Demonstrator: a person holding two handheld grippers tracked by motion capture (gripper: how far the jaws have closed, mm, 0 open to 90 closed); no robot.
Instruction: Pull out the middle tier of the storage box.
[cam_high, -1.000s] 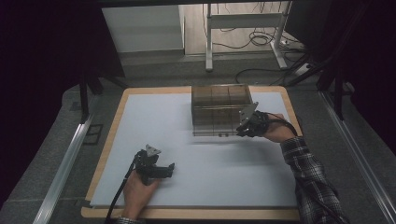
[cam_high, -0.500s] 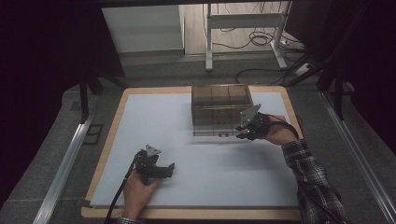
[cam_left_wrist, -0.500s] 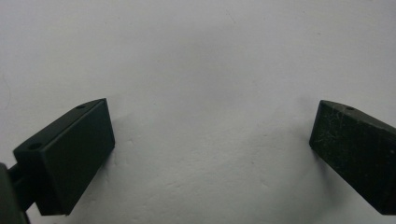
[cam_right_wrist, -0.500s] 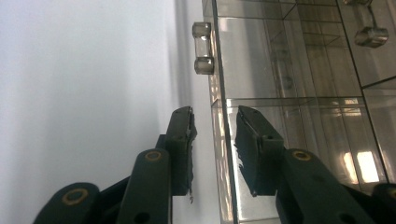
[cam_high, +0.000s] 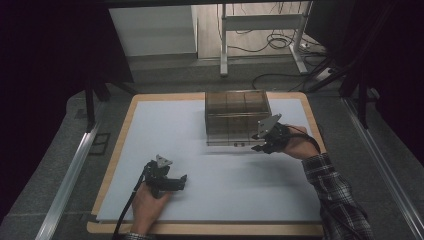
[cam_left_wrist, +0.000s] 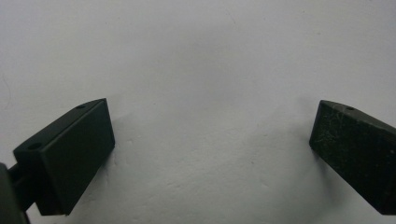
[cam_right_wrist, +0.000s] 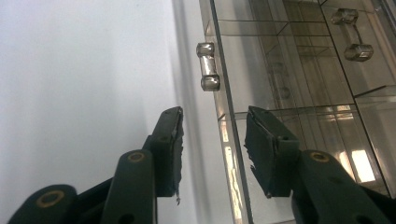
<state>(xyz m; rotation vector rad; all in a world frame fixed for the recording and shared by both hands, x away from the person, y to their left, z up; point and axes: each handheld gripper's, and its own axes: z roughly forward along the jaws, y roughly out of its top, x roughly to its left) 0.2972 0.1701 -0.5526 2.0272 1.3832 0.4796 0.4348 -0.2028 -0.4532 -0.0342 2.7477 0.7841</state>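
A smoky see-through drawer box (cam_high: 235, 112) stands at the back middle of the white mat (cam_high: 210, 165). My right gripper (cam_high: 257, 142) is at the box's near right corner, open. In the right gripper view, the right gripper (cam_right_wrist: 215, 114) has its jaws on either side of a drawer's clear front panel (cam_right_wrist: 229, 140), with a gap on both sides. A small clear handle (cam_right_wrist: 208, 72) sits on that panel just beyond the tips, and a second handle (cam_right_wrist: 352, 35) shows farther off. My left gripper (cam_high: 181, 181) rests on the mat near the front left. The left gripper (cam_left_wrist: 212, 135) is open wide over bare mat.
The mat lies on a wooden board (cam_high: 120, 140) with a raised rim. Metal rails (cam_high: 70, 175) run along both sides on grey carpet. Desk legs and cables (cam_high: 260, 45) stand beyond the far edge. A sleeved forearm (cam_high: 335, 200) reaches in from the lower right.
The right gripper has edged slightly toward the near side at the box's front corner. The left gripper has stayed where it was.
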